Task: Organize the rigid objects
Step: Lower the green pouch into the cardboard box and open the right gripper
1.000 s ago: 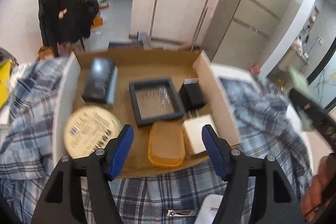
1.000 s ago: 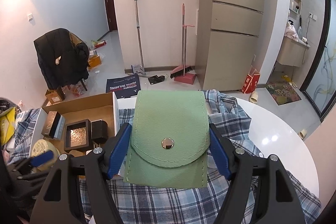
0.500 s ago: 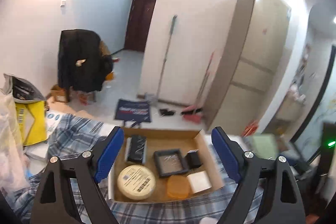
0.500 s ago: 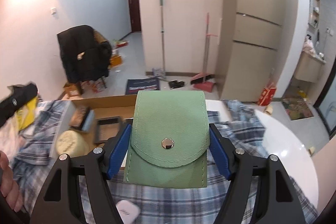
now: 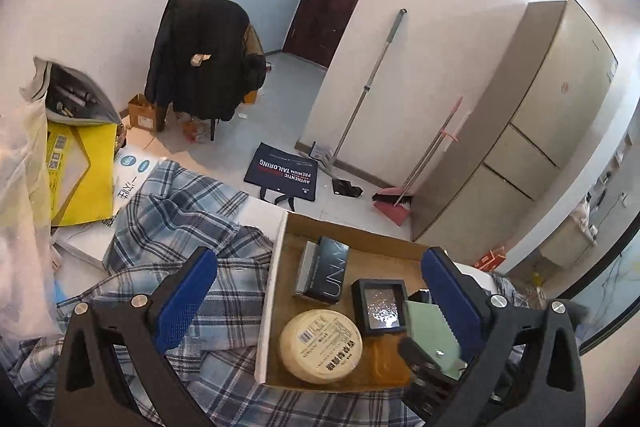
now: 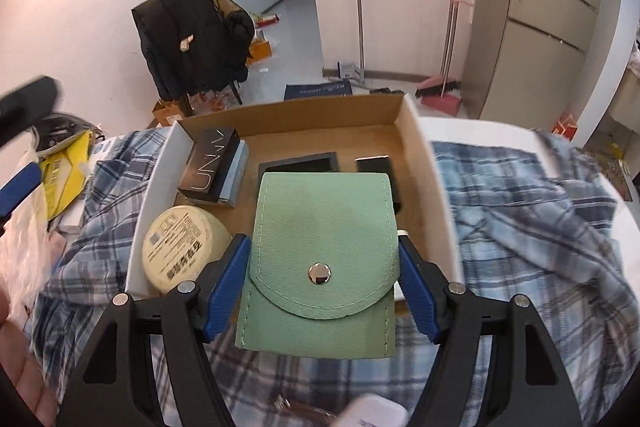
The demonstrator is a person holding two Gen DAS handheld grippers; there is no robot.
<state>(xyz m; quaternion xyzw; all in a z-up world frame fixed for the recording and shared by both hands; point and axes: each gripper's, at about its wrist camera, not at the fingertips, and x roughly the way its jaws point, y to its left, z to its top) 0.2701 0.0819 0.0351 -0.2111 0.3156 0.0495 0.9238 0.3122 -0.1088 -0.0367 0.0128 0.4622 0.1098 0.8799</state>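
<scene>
A green snap-button pouch (image 6: 324, 259) is clamped by its sides in my right gripper (image 6: 322, 247) and hangs over the near half of the open cardboard box (image 6: 424, 179). Inside the box lie a round cream tin (image 6: 184, 247), a dark lettered carton (image 6: 212, 167), a black framed case (image 6: 298, 161) and a black block (image 6: 374, 165). My left gripper (image 5: 319, 267) is back from the box (image 5: 276, 267) and above it, its jaws opening wide with nothing between them. In the left wrist view the pouch (image 5: 430, 331) shows over the box's right side, beside an orange case (image 5: 384, 359).
A blue plaid cloth (image 6: 520, 211) covers the white table (image 6: 480, 131) around the box. A small white object (image 6: 372, 413) lies near the front edge. A yellow bag (image 5: 76, 171) and clear plastic lie on the left. A hand (image 6: 16, 367) shows at the lower left.
My left gripper drew back and rose from the box while its jaws spread wider. My right gripper carried the green pouch down and over the box.
</scene>
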